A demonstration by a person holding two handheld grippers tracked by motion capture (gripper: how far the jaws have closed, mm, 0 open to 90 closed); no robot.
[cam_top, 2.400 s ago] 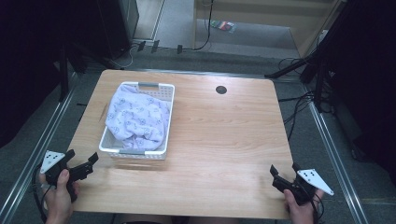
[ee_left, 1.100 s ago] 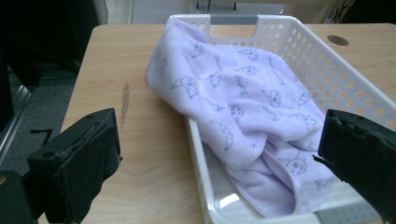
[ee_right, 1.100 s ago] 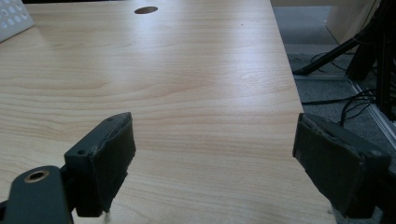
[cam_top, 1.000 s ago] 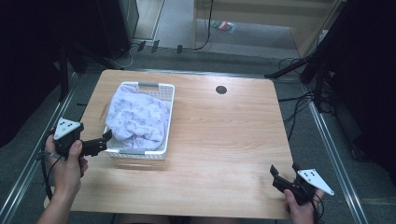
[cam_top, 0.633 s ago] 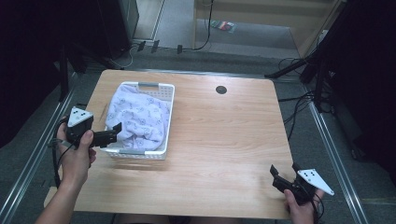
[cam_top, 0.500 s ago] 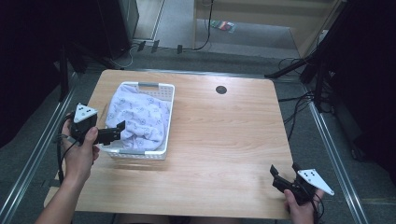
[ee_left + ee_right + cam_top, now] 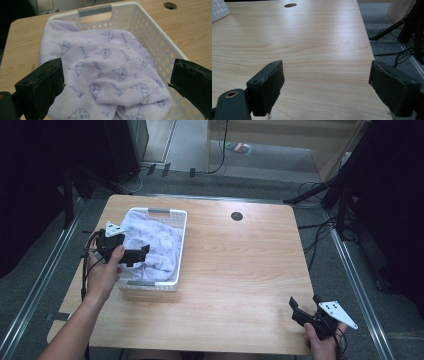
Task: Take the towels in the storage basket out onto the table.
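A white perforated basket (image 7: 181, 245) stands on the left half of the wooden table (image 7: 240, 270). It holds a crumpled lilac cloth (image 7: 159, 240) printed with small cat faces. My left gripper (image 7: 139, 254) hovers over the basket's near left part, open, jaws pointing right over the cloth. In the left gripper view the gripper (image 7: 116, 63) has its jaws spread wide, the cloth (image 7: 100, 45) lying below and between them inside the basket (image 7: 150, 22). My right gripper (image 7: 304, 301) rests at the table's front right corner, and in its own view it (image 7: 325, 65) is open over bare wood.
A round cable hole (image 7: 236, 215) sits near the table's far edge. Metal rails run along the floor on both sides of the table. Cables and dark stands crowd the floor at the right (image 7: 325, 225). The basket's corner (image 7: 219, 8) shows far left in the right gripper view.
The left hand has carried its gripper from the table's front left corner forward and right, over the basket and cloth. The right gripper has stayed still.
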